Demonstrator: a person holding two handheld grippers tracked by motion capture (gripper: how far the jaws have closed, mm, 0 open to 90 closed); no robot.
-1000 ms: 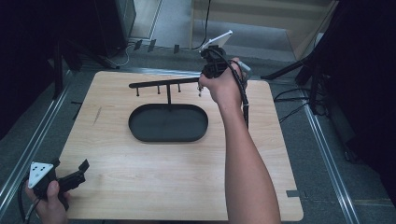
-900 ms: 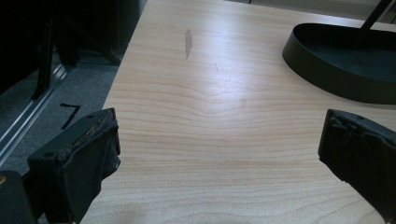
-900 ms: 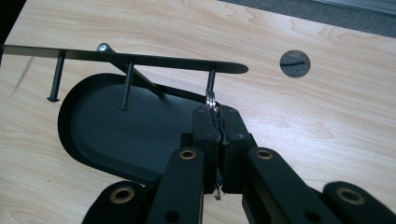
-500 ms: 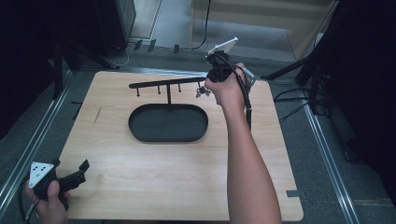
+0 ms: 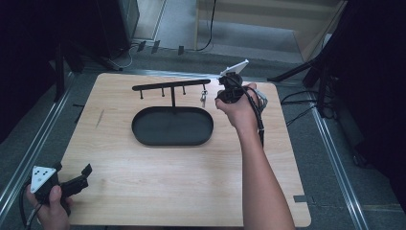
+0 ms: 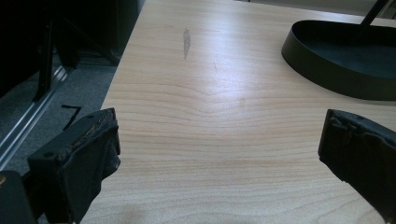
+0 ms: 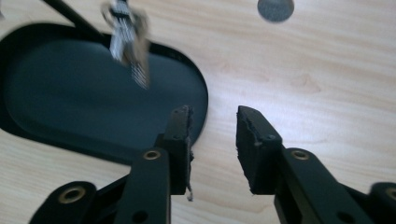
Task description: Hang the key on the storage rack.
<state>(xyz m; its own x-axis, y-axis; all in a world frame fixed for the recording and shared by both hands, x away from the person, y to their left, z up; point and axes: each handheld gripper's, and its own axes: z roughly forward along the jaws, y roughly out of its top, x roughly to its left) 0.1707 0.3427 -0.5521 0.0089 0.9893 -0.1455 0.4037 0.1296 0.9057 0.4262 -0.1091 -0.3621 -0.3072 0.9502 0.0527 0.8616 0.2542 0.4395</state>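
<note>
Near worktop's far right edge: key bunch [image 5: 204,95] hangs from rack [image 5: 171,85] hook, over tray [image 5: 172,126] | right gripper [image 5: 226,94] just beside, jaws parted, empty | left gripper [image 5: 72,182] near-left corner, jaws spread | keys likely light, rigid, swinging; grip at ring.

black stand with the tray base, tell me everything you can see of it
The black stand looks like matte metal: an oval, low-walled tray base flat on the wooden table, a thin post rising from its far edge, and a horizontal bar with short pegs hanging down. A small silvery keyring-like item dangles from the peg nearest the right hand-held gripper. The tray looks empty.
</note>
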